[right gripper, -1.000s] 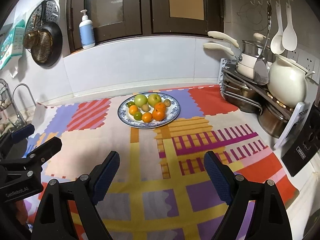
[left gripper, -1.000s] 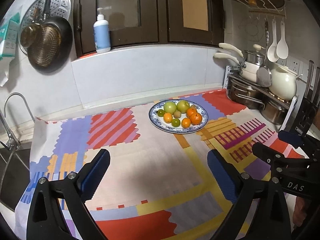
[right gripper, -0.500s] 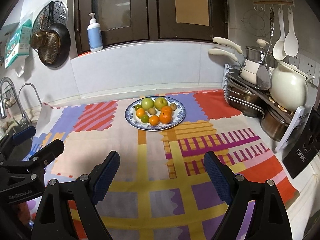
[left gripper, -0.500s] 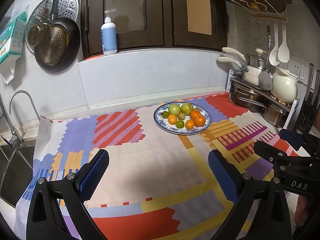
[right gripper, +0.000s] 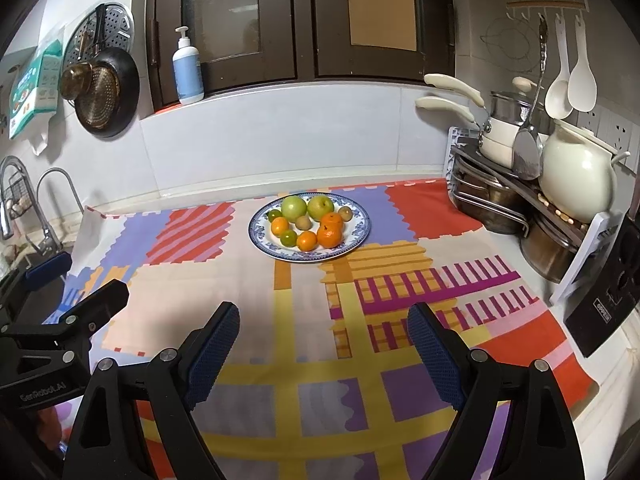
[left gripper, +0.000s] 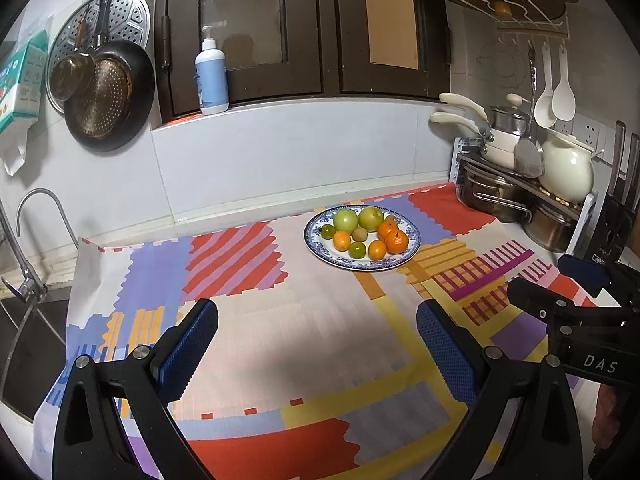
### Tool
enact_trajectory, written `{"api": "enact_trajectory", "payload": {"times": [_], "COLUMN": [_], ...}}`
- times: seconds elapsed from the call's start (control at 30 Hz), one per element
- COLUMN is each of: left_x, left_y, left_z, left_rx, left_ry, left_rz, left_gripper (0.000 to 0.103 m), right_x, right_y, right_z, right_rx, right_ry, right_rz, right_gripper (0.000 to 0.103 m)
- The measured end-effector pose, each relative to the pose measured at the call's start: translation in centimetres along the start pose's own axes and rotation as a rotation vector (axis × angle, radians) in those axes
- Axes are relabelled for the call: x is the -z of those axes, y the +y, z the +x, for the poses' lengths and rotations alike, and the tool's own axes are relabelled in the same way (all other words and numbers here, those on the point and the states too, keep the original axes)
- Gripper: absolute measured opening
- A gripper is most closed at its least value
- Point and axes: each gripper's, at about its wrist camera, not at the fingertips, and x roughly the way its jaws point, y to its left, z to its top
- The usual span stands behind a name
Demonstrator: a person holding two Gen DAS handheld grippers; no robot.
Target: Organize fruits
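The counter [left gripper: 248,208] is covered by a colorful patchwork cloth [left gripper: 320,340]. Toward the back sits a blue-rimmed plate [right gripper: 360,236] piled with fruit: two green apples [right gripper: 294,208], some oranges [right gripper: 330,236], a kiwi [right gripper: 303,222]. The left tool [left gripper: 316,332] and right tool [right gripper: 323,330] both hang over the cloth near the front, spread wide, gripping nothing, well apart from the plate.

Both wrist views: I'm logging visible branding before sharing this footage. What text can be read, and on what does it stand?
"DAS": on the right gripper body, seen in the left wrist view.
"GenRobot.AI": on the left gripper body, seen in the right wrist view.
"OPPEIN": label on the black appliance, small, read uncertainly.
Print on the teal box: too blurred to read.
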Motion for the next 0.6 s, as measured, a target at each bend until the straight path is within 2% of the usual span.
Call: {"api": "enact_trajectory", "payload": {"times": [0.6], "left_x": [0.09], "left_y": [-0.13], "left_z": [0.42], "left_rx": [0.010], "left_ry": [0.011], "left_rz": [0.006], "left_gripper": [0.102], "right_x": [0.18], "right_y": [-0.37], "right_z": [0.24], "right_rx": [0.002], "right_ry": [0.007], "right_rz": [0.005], "right_gripper": [0.086]}}
